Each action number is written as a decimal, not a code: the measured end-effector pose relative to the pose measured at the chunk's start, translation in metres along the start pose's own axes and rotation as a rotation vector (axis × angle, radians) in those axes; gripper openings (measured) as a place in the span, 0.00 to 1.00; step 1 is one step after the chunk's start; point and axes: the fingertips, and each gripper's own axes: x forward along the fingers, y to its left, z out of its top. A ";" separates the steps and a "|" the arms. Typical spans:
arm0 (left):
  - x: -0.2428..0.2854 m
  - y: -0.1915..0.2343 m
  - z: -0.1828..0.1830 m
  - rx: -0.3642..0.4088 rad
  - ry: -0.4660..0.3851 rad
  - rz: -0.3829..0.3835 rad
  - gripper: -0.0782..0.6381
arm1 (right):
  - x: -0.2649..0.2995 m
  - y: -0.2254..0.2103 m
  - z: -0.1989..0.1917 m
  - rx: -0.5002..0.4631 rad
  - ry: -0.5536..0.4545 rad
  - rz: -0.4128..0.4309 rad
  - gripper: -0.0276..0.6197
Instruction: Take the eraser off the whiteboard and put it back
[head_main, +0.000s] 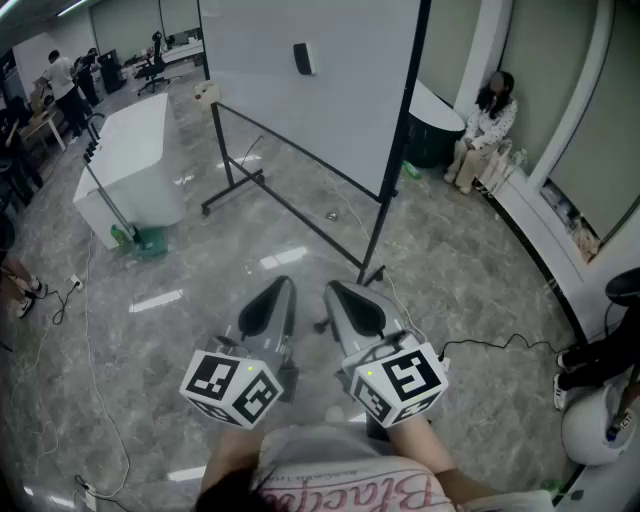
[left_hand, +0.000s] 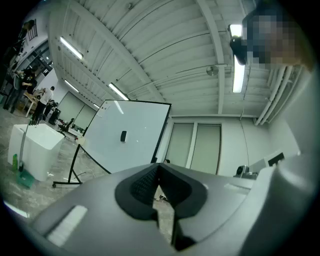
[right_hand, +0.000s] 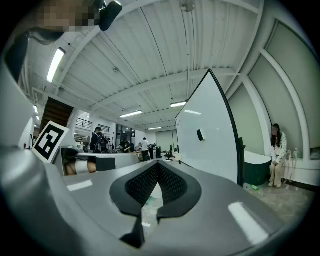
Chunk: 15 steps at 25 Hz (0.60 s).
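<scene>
- left gripper (left_hand: 159, 167): fingers (left_hand: 142, 187) closed tip to tip, with nothing between them. It is held low in front of the body, roughly level.
- right gripper (right_hand: 158, 167): its fingers (right_hand: 142, 186) are likewise closed and empty. It sits just beside the left gripper (head_main: 283, 288) in the head view, the two side by side and both aimed ahead.
- floor (head_main: 200, 270): grey marbled tile, with open ground between the grippers and the board's stand.
- whiteboard (head_main: 340, 110): on a dark rolling frame, standing well apart from both grippers. Its face is blank apart from one item.
- eraser (head_main: 303, 58): a small dark block stuck upright on the upper part of the whiteboard face. It also shows in the left gripper view (left_hand: 123, 135) and in the right gripper view (right_hand: 200, 135), and is untouched.
- step in hand, as judged: the approach. No grasp has begun and the eraser has not yet been taken off.
- next move calls for: closing the gap to the board, raising one gripper to the eraser's height, parting its fingers wide enough to straddle the block's two long sides, closing on it, then pulling straight off the face.
- caution: the stand's foot and the cable (head_main: 480, 345) on the floor lie near the walking line.
</scene>
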 end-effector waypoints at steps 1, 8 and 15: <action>-0.001 0.000 0.000 0.000 -0.001 0.000 0.11 | -0.001 0.000 0.000 -0.002 -0.002 0.000 0.04; 0.000 -0.002 0.002 0.003 0.000 0.003 0.11 | -0.002 -0.003 0.004 -0.010 -0.003 0.001 0.04; 0.006 -0.001 -0.004 0.000 0.005 0.011 0.11 | 0.000 -0.004 0.005 -0.025 -0.037 0.024 0.05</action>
